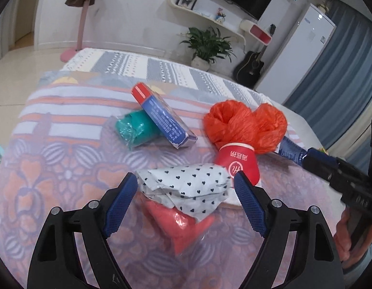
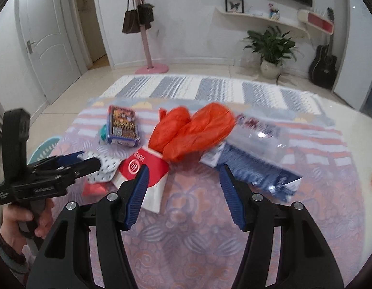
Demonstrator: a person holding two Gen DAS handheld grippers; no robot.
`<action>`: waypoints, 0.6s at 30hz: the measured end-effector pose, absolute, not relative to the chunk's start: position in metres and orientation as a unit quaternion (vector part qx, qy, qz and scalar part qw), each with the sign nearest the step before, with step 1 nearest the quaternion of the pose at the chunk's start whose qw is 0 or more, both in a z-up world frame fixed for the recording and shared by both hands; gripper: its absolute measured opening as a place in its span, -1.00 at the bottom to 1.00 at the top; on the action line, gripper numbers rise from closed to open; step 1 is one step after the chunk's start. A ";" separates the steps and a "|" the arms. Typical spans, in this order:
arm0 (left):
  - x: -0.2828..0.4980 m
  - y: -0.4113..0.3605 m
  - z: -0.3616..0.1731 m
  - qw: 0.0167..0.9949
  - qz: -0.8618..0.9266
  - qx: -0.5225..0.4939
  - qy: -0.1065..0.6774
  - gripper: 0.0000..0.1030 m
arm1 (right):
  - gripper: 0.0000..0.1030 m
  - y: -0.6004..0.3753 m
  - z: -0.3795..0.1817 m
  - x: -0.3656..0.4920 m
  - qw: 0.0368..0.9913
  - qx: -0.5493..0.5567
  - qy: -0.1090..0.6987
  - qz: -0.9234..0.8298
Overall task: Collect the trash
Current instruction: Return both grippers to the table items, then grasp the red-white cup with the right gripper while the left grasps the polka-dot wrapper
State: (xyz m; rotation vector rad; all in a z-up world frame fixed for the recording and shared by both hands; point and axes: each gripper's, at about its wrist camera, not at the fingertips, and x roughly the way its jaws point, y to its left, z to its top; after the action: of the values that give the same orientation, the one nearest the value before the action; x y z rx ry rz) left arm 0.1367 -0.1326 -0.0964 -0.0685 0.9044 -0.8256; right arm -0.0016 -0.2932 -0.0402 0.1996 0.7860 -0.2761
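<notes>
Left wrist view: the left gripper [image 1: 186, 187] is spread wide, its blue fingers [image 1: 121, 204] flanking a crumpled heart-print wrapper [image 1: 186, 185] without pinching it. A pink bag [image 1: 183, 224] lies under the wrapper, toward 6 o'clock. At 2 o'clock from the wrapper a red cup [image 1: 239, 166] lies on its side, touching the right finger's tip. Beyond the cup, at 1 o'clock, sits an orange bag [image 1: 243, 125]. At 11 o'clock a blue box [image 1: 162, 115] leans tilted on a teal bundle [image 1: 135, 127]. All rest on a patterned cloth [image 1: 53, 173]. The right gripper [image 1: 306, 156] comes in at 3 o'clock, its tips near a blue packet [image 1: 290, 148].

Right wrist view: the right gripper [image 2: 183, 190] is also wide open and holds nothing; bare cloth [image 2: 186, 216] lies between its fingers. The cup [image 2: 142, 166] touches its left finger at 10 o'clock. The blue packet [image 2: 258, 171] lies just beside the right finger at 2 o'clock, with a clear bottle [image 2: 258, 134] behind it. The orange bag [image 2: 193, 130] is at 12 o'clock, the box [image 2: 123, 125] at 11. The left gripper [image 2: 89, 160] is at 9 o'clock over the wrapper [image 2: 106, 166].
</notes>
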 end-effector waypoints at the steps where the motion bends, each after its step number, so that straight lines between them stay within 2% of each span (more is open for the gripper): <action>1: 0.138 -0.135 -0.099 0.818 -0.387 -0.029 0.425 0.56 | 0.11 -0.291 -0.046 0.003 0.908 0.100 0.385 -0.130; 5: 0.141 -0.142 -0.105 0.819 -0.375 -0.018 0.434 0.46 | 0.11 -0.289 -0.069 0.020 0.899 0.121 0.404 -0.119; 6: 0.142 -0.144 -0.108 0.820 -0.369 -0.013 0.438 0.31 | 0.11 -0.290 -0.075 0.025 0.895 0.132 0.409 -0.116; 8: 0.144 -0.145 -0.111 0.818 -0.367 -0.015 0.442 0.18 | 0.11 -0.291 -0.083 0.030 0.890 0.149 0.416 -0.109; 12: 0.149 -0.143 -0.111 0.805 -0.388 -0.044 0.446 -0.41 | 0.11 -0.288 -0.095 0.038 0.881 0.175 0.428 -0.095; 18: 0.147 -0.134 -0.101 0.807 -0.403 -0.069 0.426 -0.88 | 0.11 -0.283 -0.101 0.045 0.877 0.193 0.432 -0.083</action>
State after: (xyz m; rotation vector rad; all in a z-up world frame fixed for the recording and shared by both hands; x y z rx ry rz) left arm 0.1472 -0.1338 -0.1009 -0.1471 0.9112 -0.8613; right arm 0.0449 -0.2832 -0.1010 0.4024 0.9006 -0.1728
